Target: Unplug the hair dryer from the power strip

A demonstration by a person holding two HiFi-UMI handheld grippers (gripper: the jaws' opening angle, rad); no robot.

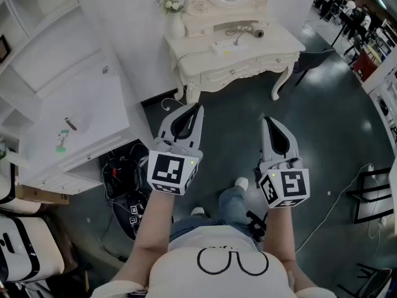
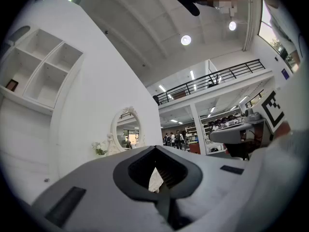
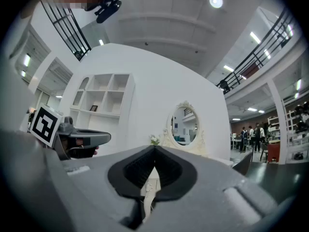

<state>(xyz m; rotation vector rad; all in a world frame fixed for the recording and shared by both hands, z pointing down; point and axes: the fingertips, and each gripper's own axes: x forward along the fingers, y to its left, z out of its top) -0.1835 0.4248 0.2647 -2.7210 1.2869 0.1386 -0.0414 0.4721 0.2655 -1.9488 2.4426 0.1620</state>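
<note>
A white ornate dressing table (image 1: 248, 58) stands ahead by the wall. On its top lie a hair dryer (image 1: 257, 33) and a pale power strip (image 1: 223, 47), with a cord (image 1: 238, 36) between them. Whether the plug sits in the strip is too small to tell. My left gripper (image 1: 198, 108) and right gripper (image 1: 266, 121) are held level above the dark floor, well short of the table, both shut with nothing in them. The left gripper view shows its jaws (image 2: 155, 149) closed, and the table's oval mirror (image 2: 126, 129) far off. The right gripper view shows closed jaws (image 3: 154, 148) and the mirror (image 3: 185, 125).
A white cabinet (image 1: 74, 123) with shelves stands at the left, with black gear and cables (image 1: 124, 172) on the floor at its foot. A vase of flowers (image 1: 175, 18) stands on the table's left end. A dark chair (image 1: 313, 58) is right of the table, and people (image 1: 347, 8) are far right.
</note>
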